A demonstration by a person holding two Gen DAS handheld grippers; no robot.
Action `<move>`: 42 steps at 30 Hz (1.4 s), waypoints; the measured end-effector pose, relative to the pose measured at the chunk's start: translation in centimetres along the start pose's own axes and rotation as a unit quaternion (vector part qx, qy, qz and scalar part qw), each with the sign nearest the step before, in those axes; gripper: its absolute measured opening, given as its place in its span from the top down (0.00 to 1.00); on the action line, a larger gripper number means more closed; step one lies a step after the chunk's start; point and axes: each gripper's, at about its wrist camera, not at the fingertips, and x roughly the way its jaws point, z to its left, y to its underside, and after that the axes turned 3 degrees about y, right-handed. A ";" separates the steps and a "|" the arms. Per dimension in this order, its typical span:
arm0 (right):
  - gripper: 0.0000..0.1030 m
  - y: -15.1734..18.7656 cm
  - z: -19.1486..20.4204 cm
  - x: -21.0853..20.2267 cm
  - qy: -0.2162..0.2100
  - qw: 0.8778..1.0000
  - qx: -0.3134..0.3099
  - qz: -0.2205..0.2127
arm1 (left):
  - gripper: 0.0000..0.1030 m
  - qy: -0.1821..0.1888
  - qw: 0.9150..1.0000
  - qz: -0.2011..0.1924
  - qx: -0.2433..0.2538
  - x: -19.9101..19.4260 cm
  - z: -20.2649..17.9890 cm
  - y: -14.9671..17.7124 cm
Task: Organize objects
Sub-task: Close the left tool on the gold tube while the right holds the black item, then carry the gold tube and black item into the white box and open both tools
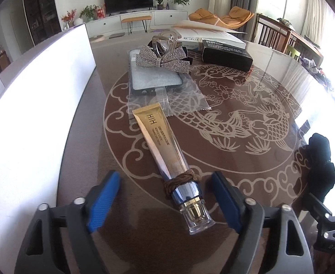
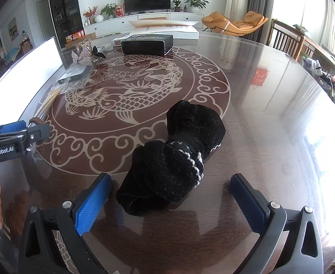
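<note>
Left gripper [image 1: 165, 202]: jaws spread wide — gold tube [image 1: 165, 148] lying between them, untouched.
Right gripper [image 2: 170, 199]: jaws apart — black scrunchie [image 2: 176, 159] between, on table [image 2: 258, 91].

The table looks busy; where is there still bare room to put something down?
Most room is on the glass table right of the black velvet scrunchie, out to the rim, and over the fish medallion between scrunchie and black box. The left side is crowded: gold tube, phone case, rhinestone bow.
</note>
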 end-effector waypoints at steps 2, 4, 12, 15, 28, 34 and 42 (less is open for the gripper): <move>0.00 0.0 0.0 0.0 -0.001 1.000 0.000 0.000 | 0.74 0.002 1.000 -0.003 -0.001 -0.3 0.2 -0.1; 0.00 0.1 -0.4 -0.3 -0.013 1.000 0.010 -0.003 | 0.74 0.026 0.999 -0.008 -0.017 -0.8 0.8 0.5; 0.00 -0.9 -4.2 -1.4 -0.098 0.983 0.155 -0.003 | 0.74 0.051 0.998 -0.033 -0.015 -3.6 0.3 4.8; 0.01 -2.1 -2.7 0.3 -0.075 0.987 0.135 0.048 | 0.74 0.059 0.997 -0.038 -0.018 -3.9 0.2 5.2; 0.61 0.6 -3.5 -3.9 -0.072 0.990 0.117 -0.018 | 0.74 0.108 0.990 -0.090 -0.023 -8.9 0.1 6.1; 0.61 1.2 -1.8 -6.4 -0.093 0.992 0.082 -0.033 | 0.74 0.124 0.986 -0.112 -0.025 -11.3 0.6 6.3; 0.61 0.6 1.7 -8.2 -0.111 0.992 0.040 -0.046 | 0.74 0.141 0.979 -0.142 -0.040 -14.8 1.7 6.3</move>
